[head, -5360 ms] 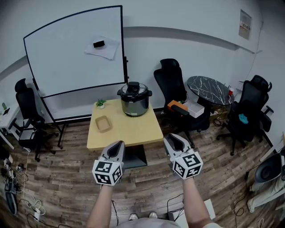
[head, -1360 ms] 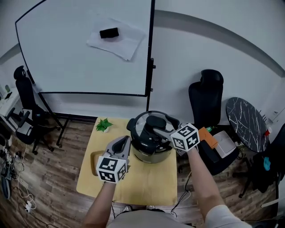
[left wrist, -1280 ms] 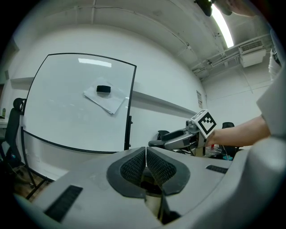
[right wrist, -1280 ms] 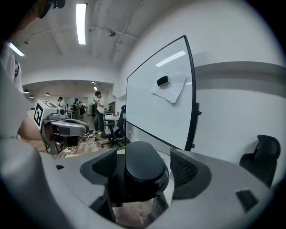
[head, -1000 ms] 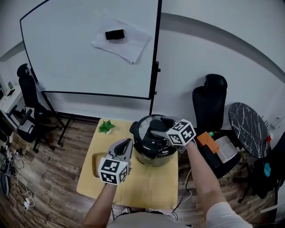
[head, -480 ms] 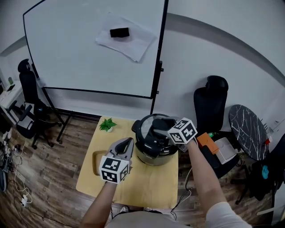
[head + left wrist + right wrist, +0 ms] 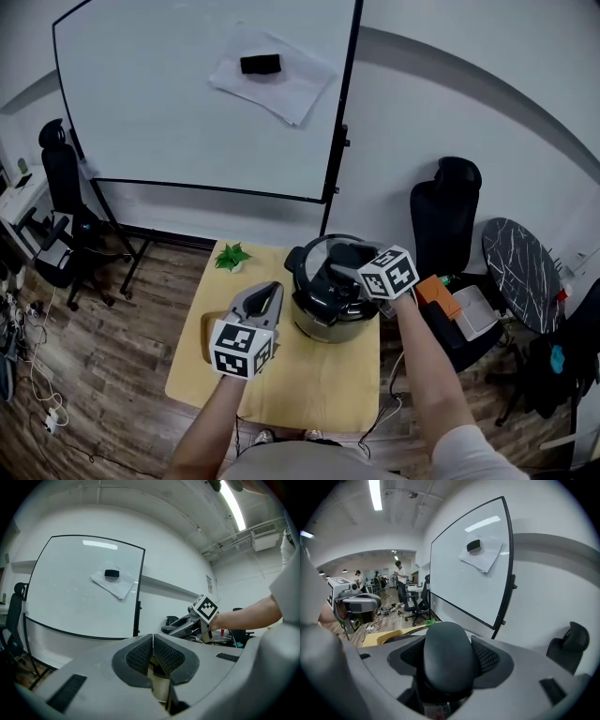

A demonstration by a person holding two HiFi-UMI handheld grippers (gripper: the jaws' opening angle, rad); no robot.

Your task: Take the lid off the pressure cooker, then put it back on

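Squeezing the one black handle [image 7: 447,660] from both sides, the two fingers [image 7: 488,658] of the right gripper [image 7: 343,273] hold it tight. That handle sits on top of the lid [image 7: 319,270]. The lid lies flat on the one pressure cooker [image 7: 328,314], and the cooker stands at the far side of the yellow table [image 7: 314,380].

The left gripper [image 7: 271,290] has its two fingers [image 7: 140,654] pressed together, with nothing between them. It hangs over the table at about 8 o'clock from the cooker, near it.

One little green plant [image 7: 232,255] stands on the table at about 10 o'clock from the cooker. One small tray [image 7: 206,328] lies at about 8 o'clock, partly hidden under the left gripper.

Past the table stands one big whiteboard [image 7: 169,112]. One sheet of paper [image 7: 281,89] and one black eraser [image 7: 260,64] stick to it. One black chair [image 7: 448,202] stands at about 2 o'clock from the cooker, and one round dark table [image 7: 520,272] at about 3 o'clock.
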